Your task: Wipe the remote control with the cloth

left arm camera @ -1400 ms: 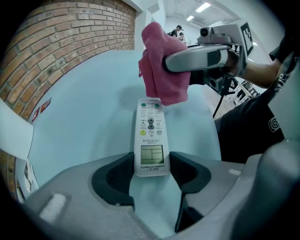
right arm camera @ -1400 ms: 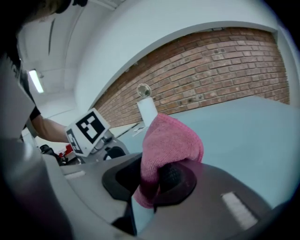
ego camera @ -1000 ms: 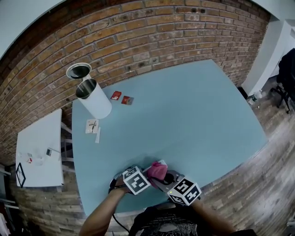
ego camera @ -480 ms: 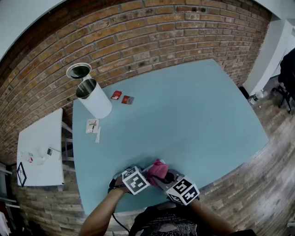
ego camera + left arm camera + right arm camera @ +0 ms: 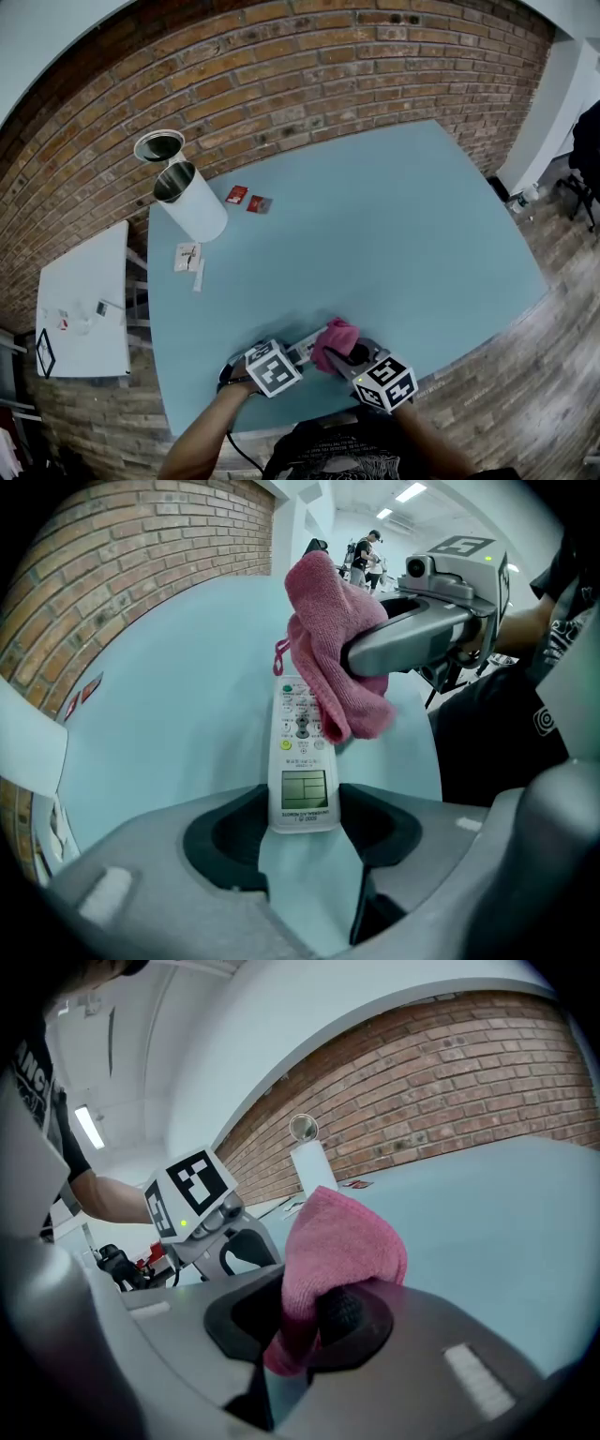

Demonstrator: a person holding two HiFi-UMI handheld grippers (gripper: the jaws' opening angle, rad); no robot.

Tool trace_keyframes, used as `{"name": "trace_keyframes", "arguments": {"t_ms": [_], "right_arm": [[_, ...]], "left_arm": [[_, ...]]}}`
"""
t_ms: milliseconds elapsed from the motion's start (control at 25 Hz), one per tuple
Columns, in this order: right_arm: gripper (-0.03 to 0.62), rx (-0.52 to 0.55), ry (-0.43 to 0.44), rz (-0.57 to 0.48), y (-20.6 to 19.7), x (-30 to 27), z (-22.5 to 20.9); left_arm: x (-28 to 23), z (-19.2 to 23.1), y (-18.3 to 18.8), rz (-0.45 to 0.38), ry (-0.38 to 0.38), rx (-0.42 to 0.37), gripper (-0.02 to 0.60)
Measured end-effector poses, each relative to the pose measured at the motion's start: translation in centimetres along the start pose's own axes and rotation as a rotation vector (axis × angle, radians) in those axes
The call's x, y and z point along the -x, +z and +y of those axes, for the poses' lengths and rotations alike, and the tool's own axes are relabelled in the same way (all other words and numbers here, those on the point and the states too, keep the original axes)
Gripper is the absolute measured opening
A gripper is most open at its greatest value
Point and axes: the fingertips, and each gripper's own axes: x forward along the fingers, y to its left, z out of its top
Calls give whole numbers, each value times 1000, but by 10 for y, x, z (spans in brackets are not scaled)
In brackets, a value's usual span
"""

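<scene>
Your left gripper (image 5: 302, 822) steadies the slim white remote control (image 5: 302, 761) on the pale blue surface (image 5: 375, 234), its fingers (image 5: 230, 841) clamped on the near end. Your right gripper (image 5: 309, 1330), pinching the bunched pink cloth (image 5: 333, 658), meets the keypad. Stroke lightly lengthwise and hold the remote firm.

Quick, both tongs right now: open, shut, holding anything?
Left tongs: closed on the near end of the remote control.
Right tongs: closed on the pink cloth.
</scene>
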Motion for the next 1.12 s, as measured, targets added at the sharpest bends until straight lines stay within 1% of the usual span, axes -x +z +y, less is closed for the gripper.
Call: {"name": "trace_keyframes", "arguments": {"t_ms": [520, 720, 920, 1120], "right_arm": [[64, -55, -87, -37, 5, 22, -50], [64, -60, -96, -37, 11, 24, -63], [64, -28, -105, -54, 42, 12, -83], [64, 28, -65, -24, 60, -16, -85]], "left_arm": [[-1, 0, -2, 29, 1, 2, 238], [-2, 0, -1, 34, 1, 0, 238], [-2, -1, 0, 44, -1, -2, 238], [-2, -1, 0, 57, -3, -1, 238]]}}
